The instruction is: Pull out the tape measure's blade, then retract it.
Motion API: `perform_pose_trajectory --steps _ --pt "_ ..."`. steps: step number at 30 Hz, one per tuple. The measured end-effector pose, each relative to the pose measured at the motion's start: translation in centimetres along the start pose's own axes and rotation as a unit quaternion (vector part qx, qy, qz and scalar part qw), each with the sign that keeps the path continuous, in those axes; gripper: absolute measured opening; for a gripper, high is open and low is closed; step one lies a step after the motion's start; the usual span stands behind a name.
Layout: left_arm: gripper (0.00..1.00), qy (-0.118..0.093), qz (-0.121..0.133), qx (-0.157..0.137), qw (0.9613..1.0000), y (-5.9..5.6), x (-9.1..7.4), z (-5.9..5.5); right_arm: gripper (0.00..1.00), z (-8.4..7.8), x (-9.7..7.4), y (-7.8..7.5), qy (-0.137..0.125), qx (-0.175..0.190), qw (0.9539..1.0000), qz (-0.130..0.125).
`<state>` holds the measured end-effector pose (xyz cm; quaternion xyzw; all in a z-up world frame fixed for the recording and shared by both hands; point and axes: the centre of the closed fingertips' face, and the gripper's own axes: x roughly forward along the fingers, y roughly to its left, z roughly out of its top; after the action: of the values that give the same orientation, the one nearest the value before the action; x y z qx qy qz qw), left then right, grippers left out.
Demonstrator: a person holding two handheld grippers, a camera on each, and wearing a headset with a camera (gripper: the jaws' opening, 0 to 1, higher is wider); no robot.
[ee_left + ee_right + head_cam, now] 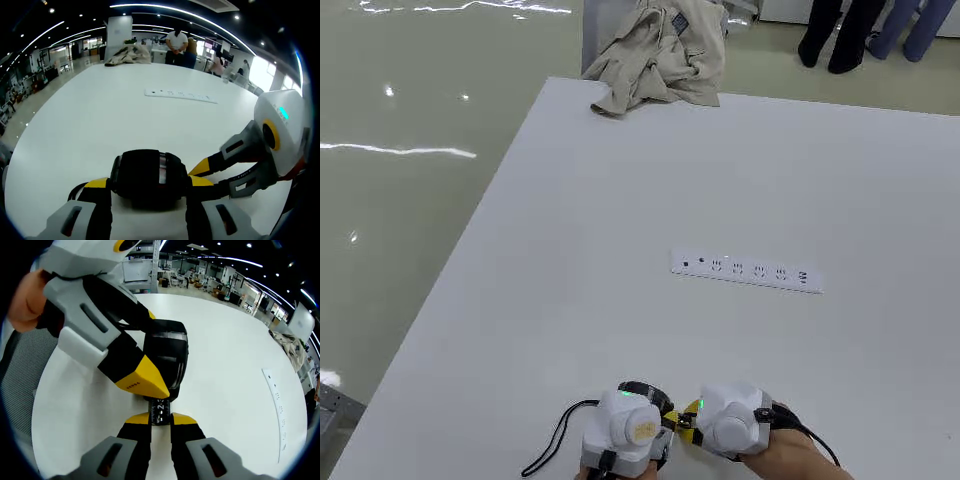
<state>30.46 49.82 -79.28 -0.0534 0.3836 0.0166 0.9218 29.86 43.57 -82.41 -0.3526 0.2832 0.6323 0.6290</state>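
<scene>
While clamping rigid tape measure case (145, 167) w/ left gripper (148, 183) by table's (620, 200) near edge, pinching blade (160, 407) tight in right gripper (160, 419); prob springy, slick, so hold flat faces.

tape measure (147, 175) case was black | blade (160, 415) was black with white numerals | fingers (95, 184) were grey-black, yellow-tipped | bench (720, 180) was plain white | power strip (745, 271) was white | crumpled cloth (655, 50) was beige | floor (410, 200) was pale green
</scene>
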Motion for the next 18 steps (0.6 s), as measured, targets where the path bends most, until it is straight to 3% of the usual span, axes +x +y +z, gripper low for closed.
perform_pose_trajectory --steps 18 --pt "0.56 -0.002 -0.002 0.003 1.0 0.0 -0.05 0.04 0.14 0.78 0.49 0.06 -0.01 0.006 0.9999 0.002"
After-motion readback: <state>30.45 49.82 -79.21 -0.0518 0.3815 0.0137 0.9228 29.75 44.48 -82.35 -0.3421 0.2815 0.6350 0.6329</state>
